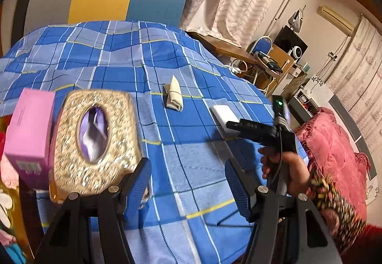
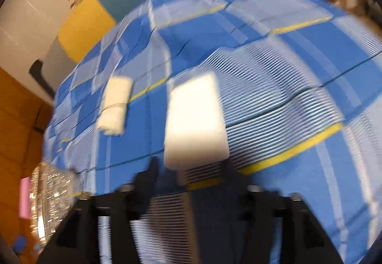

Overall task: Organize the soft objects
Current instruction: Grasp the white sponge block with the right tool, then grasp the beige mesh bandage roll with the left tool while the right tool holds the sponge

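Left hand-held gripper [image 1: 188, 175] wide open, empty, over the bed's [image 1: 114, 61] near edge. Right hand-held gripper [image 2: 191, 180] blurred, looks open, nothing held, white pack [image 2: 194, 121] just ahead. Rolled beige cloth [image 1: 173, 94] mid-bed beyond, long axis near-to-far. Risk: fast blurred approach could nudge the pack or miss the cloth.

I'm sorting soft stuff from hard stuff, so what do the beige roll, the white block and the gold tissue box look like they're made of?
Beige roll: looks like knitted or terry cloth, matte, folded and banded. White block: smooth, rounded corners, probably hard plastic. Gold tissue box: rigid shell, glittery studded finish that catches light; base material unclear.
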`<state>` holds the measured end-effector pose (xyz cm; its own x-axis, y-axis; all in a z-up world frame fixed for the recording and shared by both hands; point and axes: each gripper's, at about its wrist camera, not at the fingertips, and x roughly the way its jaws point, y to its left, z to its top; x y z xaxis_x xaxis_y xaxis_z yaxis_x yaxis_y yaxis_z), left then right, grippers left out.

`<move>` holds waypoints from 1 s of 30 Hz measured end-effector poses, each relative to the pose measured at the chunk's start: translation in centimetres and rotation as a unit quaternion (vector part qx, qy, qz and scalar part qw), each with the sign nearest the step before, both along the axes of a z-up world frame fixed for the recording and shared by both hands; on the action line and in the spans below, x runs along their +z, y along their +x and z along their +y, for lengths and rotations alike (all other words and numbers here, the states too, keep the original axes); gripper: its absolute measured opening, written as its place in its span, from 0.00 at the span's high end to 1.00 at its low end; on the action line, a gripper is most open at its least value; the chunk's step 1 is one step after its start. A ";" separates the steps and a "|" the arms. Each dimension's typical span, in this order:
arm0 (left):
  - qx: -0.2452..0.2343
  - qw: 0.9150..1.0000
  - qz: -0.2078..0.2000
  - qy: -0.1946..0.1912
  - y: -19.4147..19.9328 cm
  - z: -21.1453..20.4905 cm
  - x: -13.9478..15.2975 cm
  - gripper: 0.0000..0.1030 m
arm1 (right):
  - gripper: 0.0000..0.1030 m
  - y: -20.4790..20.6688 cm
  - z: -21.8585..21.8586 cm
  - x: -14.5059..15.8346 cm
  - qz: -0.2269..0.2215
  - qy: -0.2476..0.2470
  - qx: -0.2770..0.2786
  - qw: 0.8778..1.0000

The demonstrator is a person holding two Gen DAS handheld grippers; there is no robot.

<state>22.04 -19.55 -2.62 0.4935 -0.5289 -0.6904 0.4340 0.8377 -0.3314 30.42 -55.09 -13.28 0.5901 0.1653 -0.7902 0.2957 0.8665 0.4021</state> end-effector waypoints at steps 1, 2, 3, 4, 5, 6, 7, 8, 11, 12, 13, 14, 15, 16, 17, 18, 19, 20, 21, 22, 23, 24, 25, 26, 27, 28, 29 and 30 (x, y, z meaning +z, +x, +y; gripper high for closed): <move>0.003 1.000 0.002 0.005 0.4 -0.5 0.1 0.37 | 0.29 -0.3 0.1 0.5 -0.013 -0.026 -0.009 1.000; 0.003 1.000 0.004 0.007 0.6 -0.8 0.1 0.37 | 0.29 -0.4 0.3 0.9 -0.023 -0.046 -0.012 0.999; 0.001 1.000 0.004 0.009 1.0 -1.3 0.2 0.37 | 0.27 -0.1 0.7 1.0 -0.028 -0.057 -0.009 0.998; 0.001 1.000 0.003 0.013 1.3 -1.8 0.3 0.37 | 0.26 0.3 1.1 1.0 -0.027 -0.062 -0.004 0.998; 0.002 1.000 0.003 0.019 1.7 -2.4 0.4 0.37 | 0.26 1.1 1.7 0.9 -0.019 -0.071 0.005 0.997; 0.001 1.000 0.004 0.025 2.0 -2.9 0.5 0.37 | 0.26 1.8 2.3 0.6 -0.006 -0.092 0.009 0.996; 0.000 1.000 0.005 0.029 2.5 -3.4 0.5 0.37 | 0.26 2.2 2.5 0.4 -0.003 -0.110 0.010 0.994; 0.003 0.999 0.005 0.037 3.0 -3.8 0.5 0.37 | 0.26 2.6 2.7 0.2 -0.004 -0.125 0.015 0.992; 0.007 0.998 0.010 0.059 4.5 -5.2 0.5 0.37 | 0.44 2.7 2.4 -0.7 0.014 -0.164 0.030 0.986; 0.010 0.998 0.015 0.058 5.0 -5.6 0.4 0.37 | 0.44 2.7 2.5 -0.7 0.014 -0.182 0.040 0.982; 0.012 0.998 0.022 0.057 5.6 -6.0 0.3 0.37 | 0.45 2.5 2.4 -0.6 0.011 -0.183 0.047 0.982; 0.014 0.998 0.028 0.056 6.1 -6.3 0.2 0.37 | 0.45 2.5 2.1 -0.5 0.011 -0.177 0.049 0.983; 0.017 0.998 0.034 0.054 6.6 -6.7 0.1 0.37 | 0.46 2.5 1.9 -0.4 0.011 -0.169 0.046 0.984; 0.017 0.998 0.041 0.050 7.3 -7.2 0.0 0.37 | 0.46 2.5 1.5 -0.2 0.011 -0.158 0.040 0.987; 0.019 0.997 0.043 0.053 7.9 -7.6 -0.2 0.37 | 0.46 2.3 1.3 0.2 0.012 -0.151 0.034 0.988; 0.021 0.997 0.042 0.061 8.4 -8.1 -0.3 0.37 | 0.46 2.1 1.1 0.8 0.012 -0.144 0.031 0.989; 0.019 0.996 0.042 0.072 9.1 -8.7 -0.5 0.37 | 0.46 1.9 1.1 1.3 0.009 -0.137 0.030 0.990; 0.020 0.995 0.045 0.084 9.7 -9.3 -0.8 0.36 | 0.46 1.4 1.1 2.1 0.007 -0.125 0.032 0.992; 0.019 0.995 0.048 0.091 10.3 -9.8 -1.1 0.36 | 0.46 0.9 1.3 2.5 0.008 -0.113 0.034 0.993; 0.019 0.994 0.050 0.097 11.0 -10.4 -1.4 0.36 | 0.46 0.1 1.5 2.9 0.015 -0.097 0.036 0.995; 0.020 0.993 0.049 0.103 11.6 -11.0 -1.7 0.36 | 0.46 -0.7 1.8 3.2 0.021 -0.080 0.042 0.996; 0.021 0.992 0.046 0.113 12.4 -11.7 -2.1 0.35 | 0.46 -1.4 2.0 3.2 0.023 -0.071 0.051 0.996; 0.022 0.991 0.047 0.126 13.2 -12.5 -2.7 0.34 | 0.46 -1.9 2.2 3.1 0.022 -0.071 0.056 0.996; 0.024 0.988 0.049 0.141 14.0 -13.2 -3.3 0.34 | 0.46 -2.5 2.4 2.8 0.022 -0.074 0.056 0.995; 0.025 0.987 0.052 0.151 14.6 -13.7 -3.9 0.34 | 0.46 -2.9 2.5 2.5 0.024 -0.070 0.055 0.996; 0.024 0.986 0.059 0.154 15.3 -14.3 -4.4 0.34 | 0.46 -3.0 2.5 2.0 0.032 -0.055 0.054 0.996; 0.024 0.985 0.068 0.154 16.0 -14.8 -5.0 0.34 | 0.46 -2.9 2.5 1.5 0.037 -0.038 0.058 0.997; 0.027 0.985 0.072 0.153 16.6 -15.0 -5.3 0.34 | 0.46 -2.7 2.7 1.2 0.038 -0.034 0.063 0.997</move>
